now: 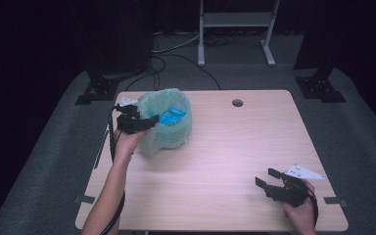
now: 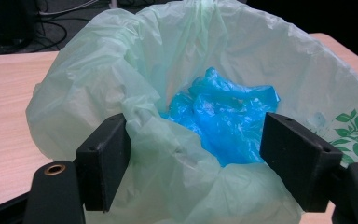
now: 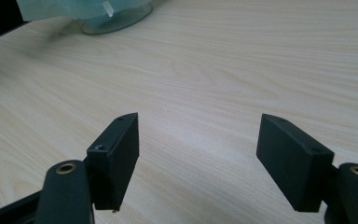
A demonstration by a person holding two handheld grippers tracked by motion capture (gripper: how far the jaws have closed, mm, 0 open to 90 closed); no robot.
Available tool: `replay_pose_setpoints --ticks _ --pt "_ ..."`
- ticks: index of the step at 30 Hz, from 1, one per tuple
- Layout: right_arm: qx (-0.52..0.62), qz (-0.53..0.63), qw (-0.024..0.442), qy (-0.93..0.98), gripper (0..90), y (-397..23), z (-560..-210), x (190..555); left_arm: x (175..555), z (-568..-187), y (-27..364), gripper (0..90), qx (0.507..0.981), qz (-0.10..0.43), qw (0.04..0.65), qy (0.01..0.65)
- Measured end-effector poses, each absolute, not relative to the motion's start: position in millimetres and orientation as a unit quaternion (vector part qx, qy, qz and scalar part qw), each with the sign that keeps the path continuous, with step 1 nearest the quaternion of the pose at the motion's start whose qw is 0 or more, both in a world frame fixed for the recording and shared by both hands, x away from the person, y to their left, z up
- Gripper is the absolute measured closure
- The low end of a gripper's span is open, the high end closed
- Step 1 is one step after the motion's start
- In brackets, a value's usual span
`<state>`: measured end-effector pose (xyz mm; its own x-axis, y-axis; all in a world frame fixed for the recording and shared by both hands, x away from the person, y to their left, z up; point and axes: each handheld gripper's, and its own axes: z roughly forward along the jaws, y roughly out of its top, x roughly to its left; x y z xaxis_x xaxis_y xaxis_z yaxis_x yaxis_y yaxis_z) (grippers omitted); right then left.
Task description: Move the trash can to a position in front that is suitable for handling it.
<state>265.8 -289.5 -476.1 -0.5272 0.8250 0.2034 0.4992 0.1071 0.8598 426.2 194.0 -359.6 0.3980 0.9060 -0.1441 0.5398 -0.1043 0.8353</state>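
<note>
Two grippers: one in each of the person's hands, both over a single light wooden table (image 1: 225, 161).
Left gripper (image 1: 152, 120): held at the near-left rim of the bin bag, at the table's far-left part; in its own view the jaws stand spread wide, the left jaw touching a fold of the bag's rim, the right jaw level with the rim's other side, pinching nothing.
Right gripper (image 1: 268, 177): low over the near-right part of the table, well apart from the bag; its own view shows the jaws spread wide over bare wood, nothing between them.
One bin bag (image 2: 121, 84): pale green, thin plastic, open at the top, rim crumpled; a green leaf print (image 2: 356, 135) on its side.
One blue item (image 2: 223, 116): a crumpled piece of shiny blue plastic lying inside the bag, near the bottom; what it is, I cannot tell.
One hole (image 1: 237, 103): round, in the tabletop near its far edge, right of the bag.
One container base (image 3: 116, 21): clear, round, under the bag, seen far off in the right gripper view.
Hands: two, a forearm (image 1: 108, 196) leading to the left one.
</note>
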Motion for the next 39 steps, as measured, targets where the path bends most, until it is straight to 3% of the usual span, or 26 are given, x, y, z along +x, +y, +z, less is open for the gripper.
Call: replay_pose_setpoints --ticks 19,39 --pt "0.458 0.488 0.168 0.724 29.2 -287.4 -476.8 265.1 399.7 -359.2 182.2 24.3 0.742 0.206 0.442 0.459" --pt "0.463 0.493 0.16 0.719 30.4 -283.3 -481.7 266.6 365.8 -367.2 177.6 24.3 0.734 0.203 0.48 0.435"
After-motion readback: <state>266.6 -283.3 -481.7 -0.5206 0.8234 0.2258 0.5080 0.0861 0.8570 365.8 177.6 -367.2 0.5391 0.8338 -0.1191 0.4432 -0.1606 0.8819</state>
